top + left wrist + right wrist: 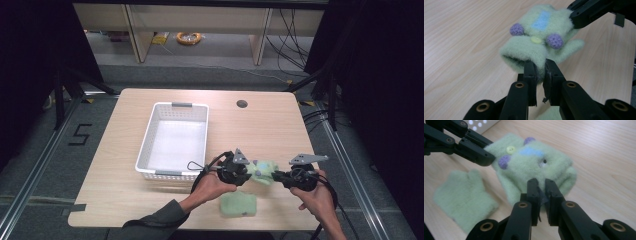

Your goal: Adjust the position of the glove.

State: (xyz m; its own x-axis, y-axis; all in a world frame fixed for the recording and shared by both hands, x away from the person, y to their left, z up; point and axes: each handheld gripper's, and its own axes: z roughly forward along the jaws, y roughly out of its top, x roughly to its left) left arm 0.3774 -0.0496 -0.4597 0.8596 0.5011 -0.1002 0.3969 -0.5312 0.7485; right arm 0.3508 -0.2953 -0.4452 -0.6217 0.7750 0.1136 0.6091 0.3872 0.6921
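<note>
both hand-held grippers, left hand-held gripper (540,68) and right hand-held gripper (542,187), are pinching the decorated green mitten (264,171) by opposite edges; keeping it stretched between them should carry it cleanly to the white basket (150,137).

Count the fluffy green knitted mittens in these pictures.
2. One decorated fluffy green mitten is held up between the left gripper and right gripper; one plain green mitten lies on the wooden table.

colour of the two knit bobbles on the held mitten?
Purple bobbles on the pale green mitten; clearest in left gripper view.
</note>
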